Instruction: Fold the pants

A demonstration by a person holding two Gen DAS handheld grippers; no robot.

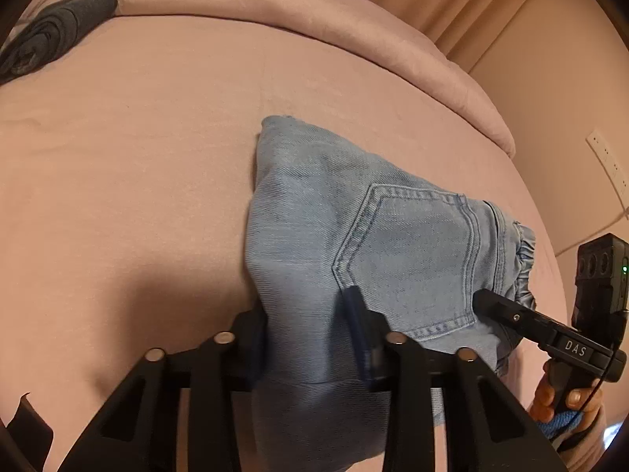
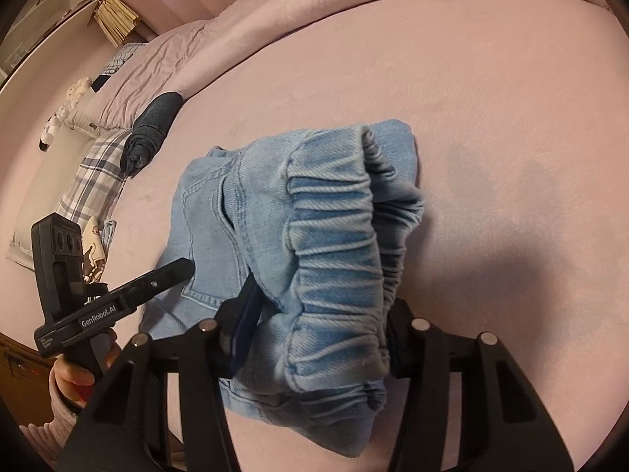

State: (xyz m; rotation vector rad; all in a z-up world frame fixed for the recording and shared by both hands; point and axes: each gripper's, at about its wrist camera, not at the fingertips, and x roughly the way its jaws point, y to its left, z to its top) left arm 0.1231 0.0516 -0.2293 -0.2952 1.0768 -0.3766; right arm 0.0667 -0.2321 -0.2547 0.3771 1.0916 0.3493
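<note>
Light blue denim pants (image 1: 393,236) lie folded into a compact bundle on the pink bed sheet (image 1: 137,157), back pocket facing up. My left gripper (image 1: 306,306) is shut on the near folded edge, with denim packed between its fingers. In the right wrist view the gathered elastic waistband of the pants (image 2: 334,236) bulges between the fingers of my right gripper (image 2: 322,299), which is shut on it. Each gripper shows in the other's view: the right gripper's finger (image 1: 495,308) rests by the pocket's corner, and the left gripper's finger (image 2: 169,275) touches the pants' edge.
A dark rolled garment (image 2: 153,133) lies at the sheet's far side, beside a plaid pillow (image 2: 90,173). A bunched pink blanket (image 1: 314,11) runs along the far edge of the bed. A wall socket strip (image 1: 609,161) sits to the right. Hands hold both grippers' handles.
</note>
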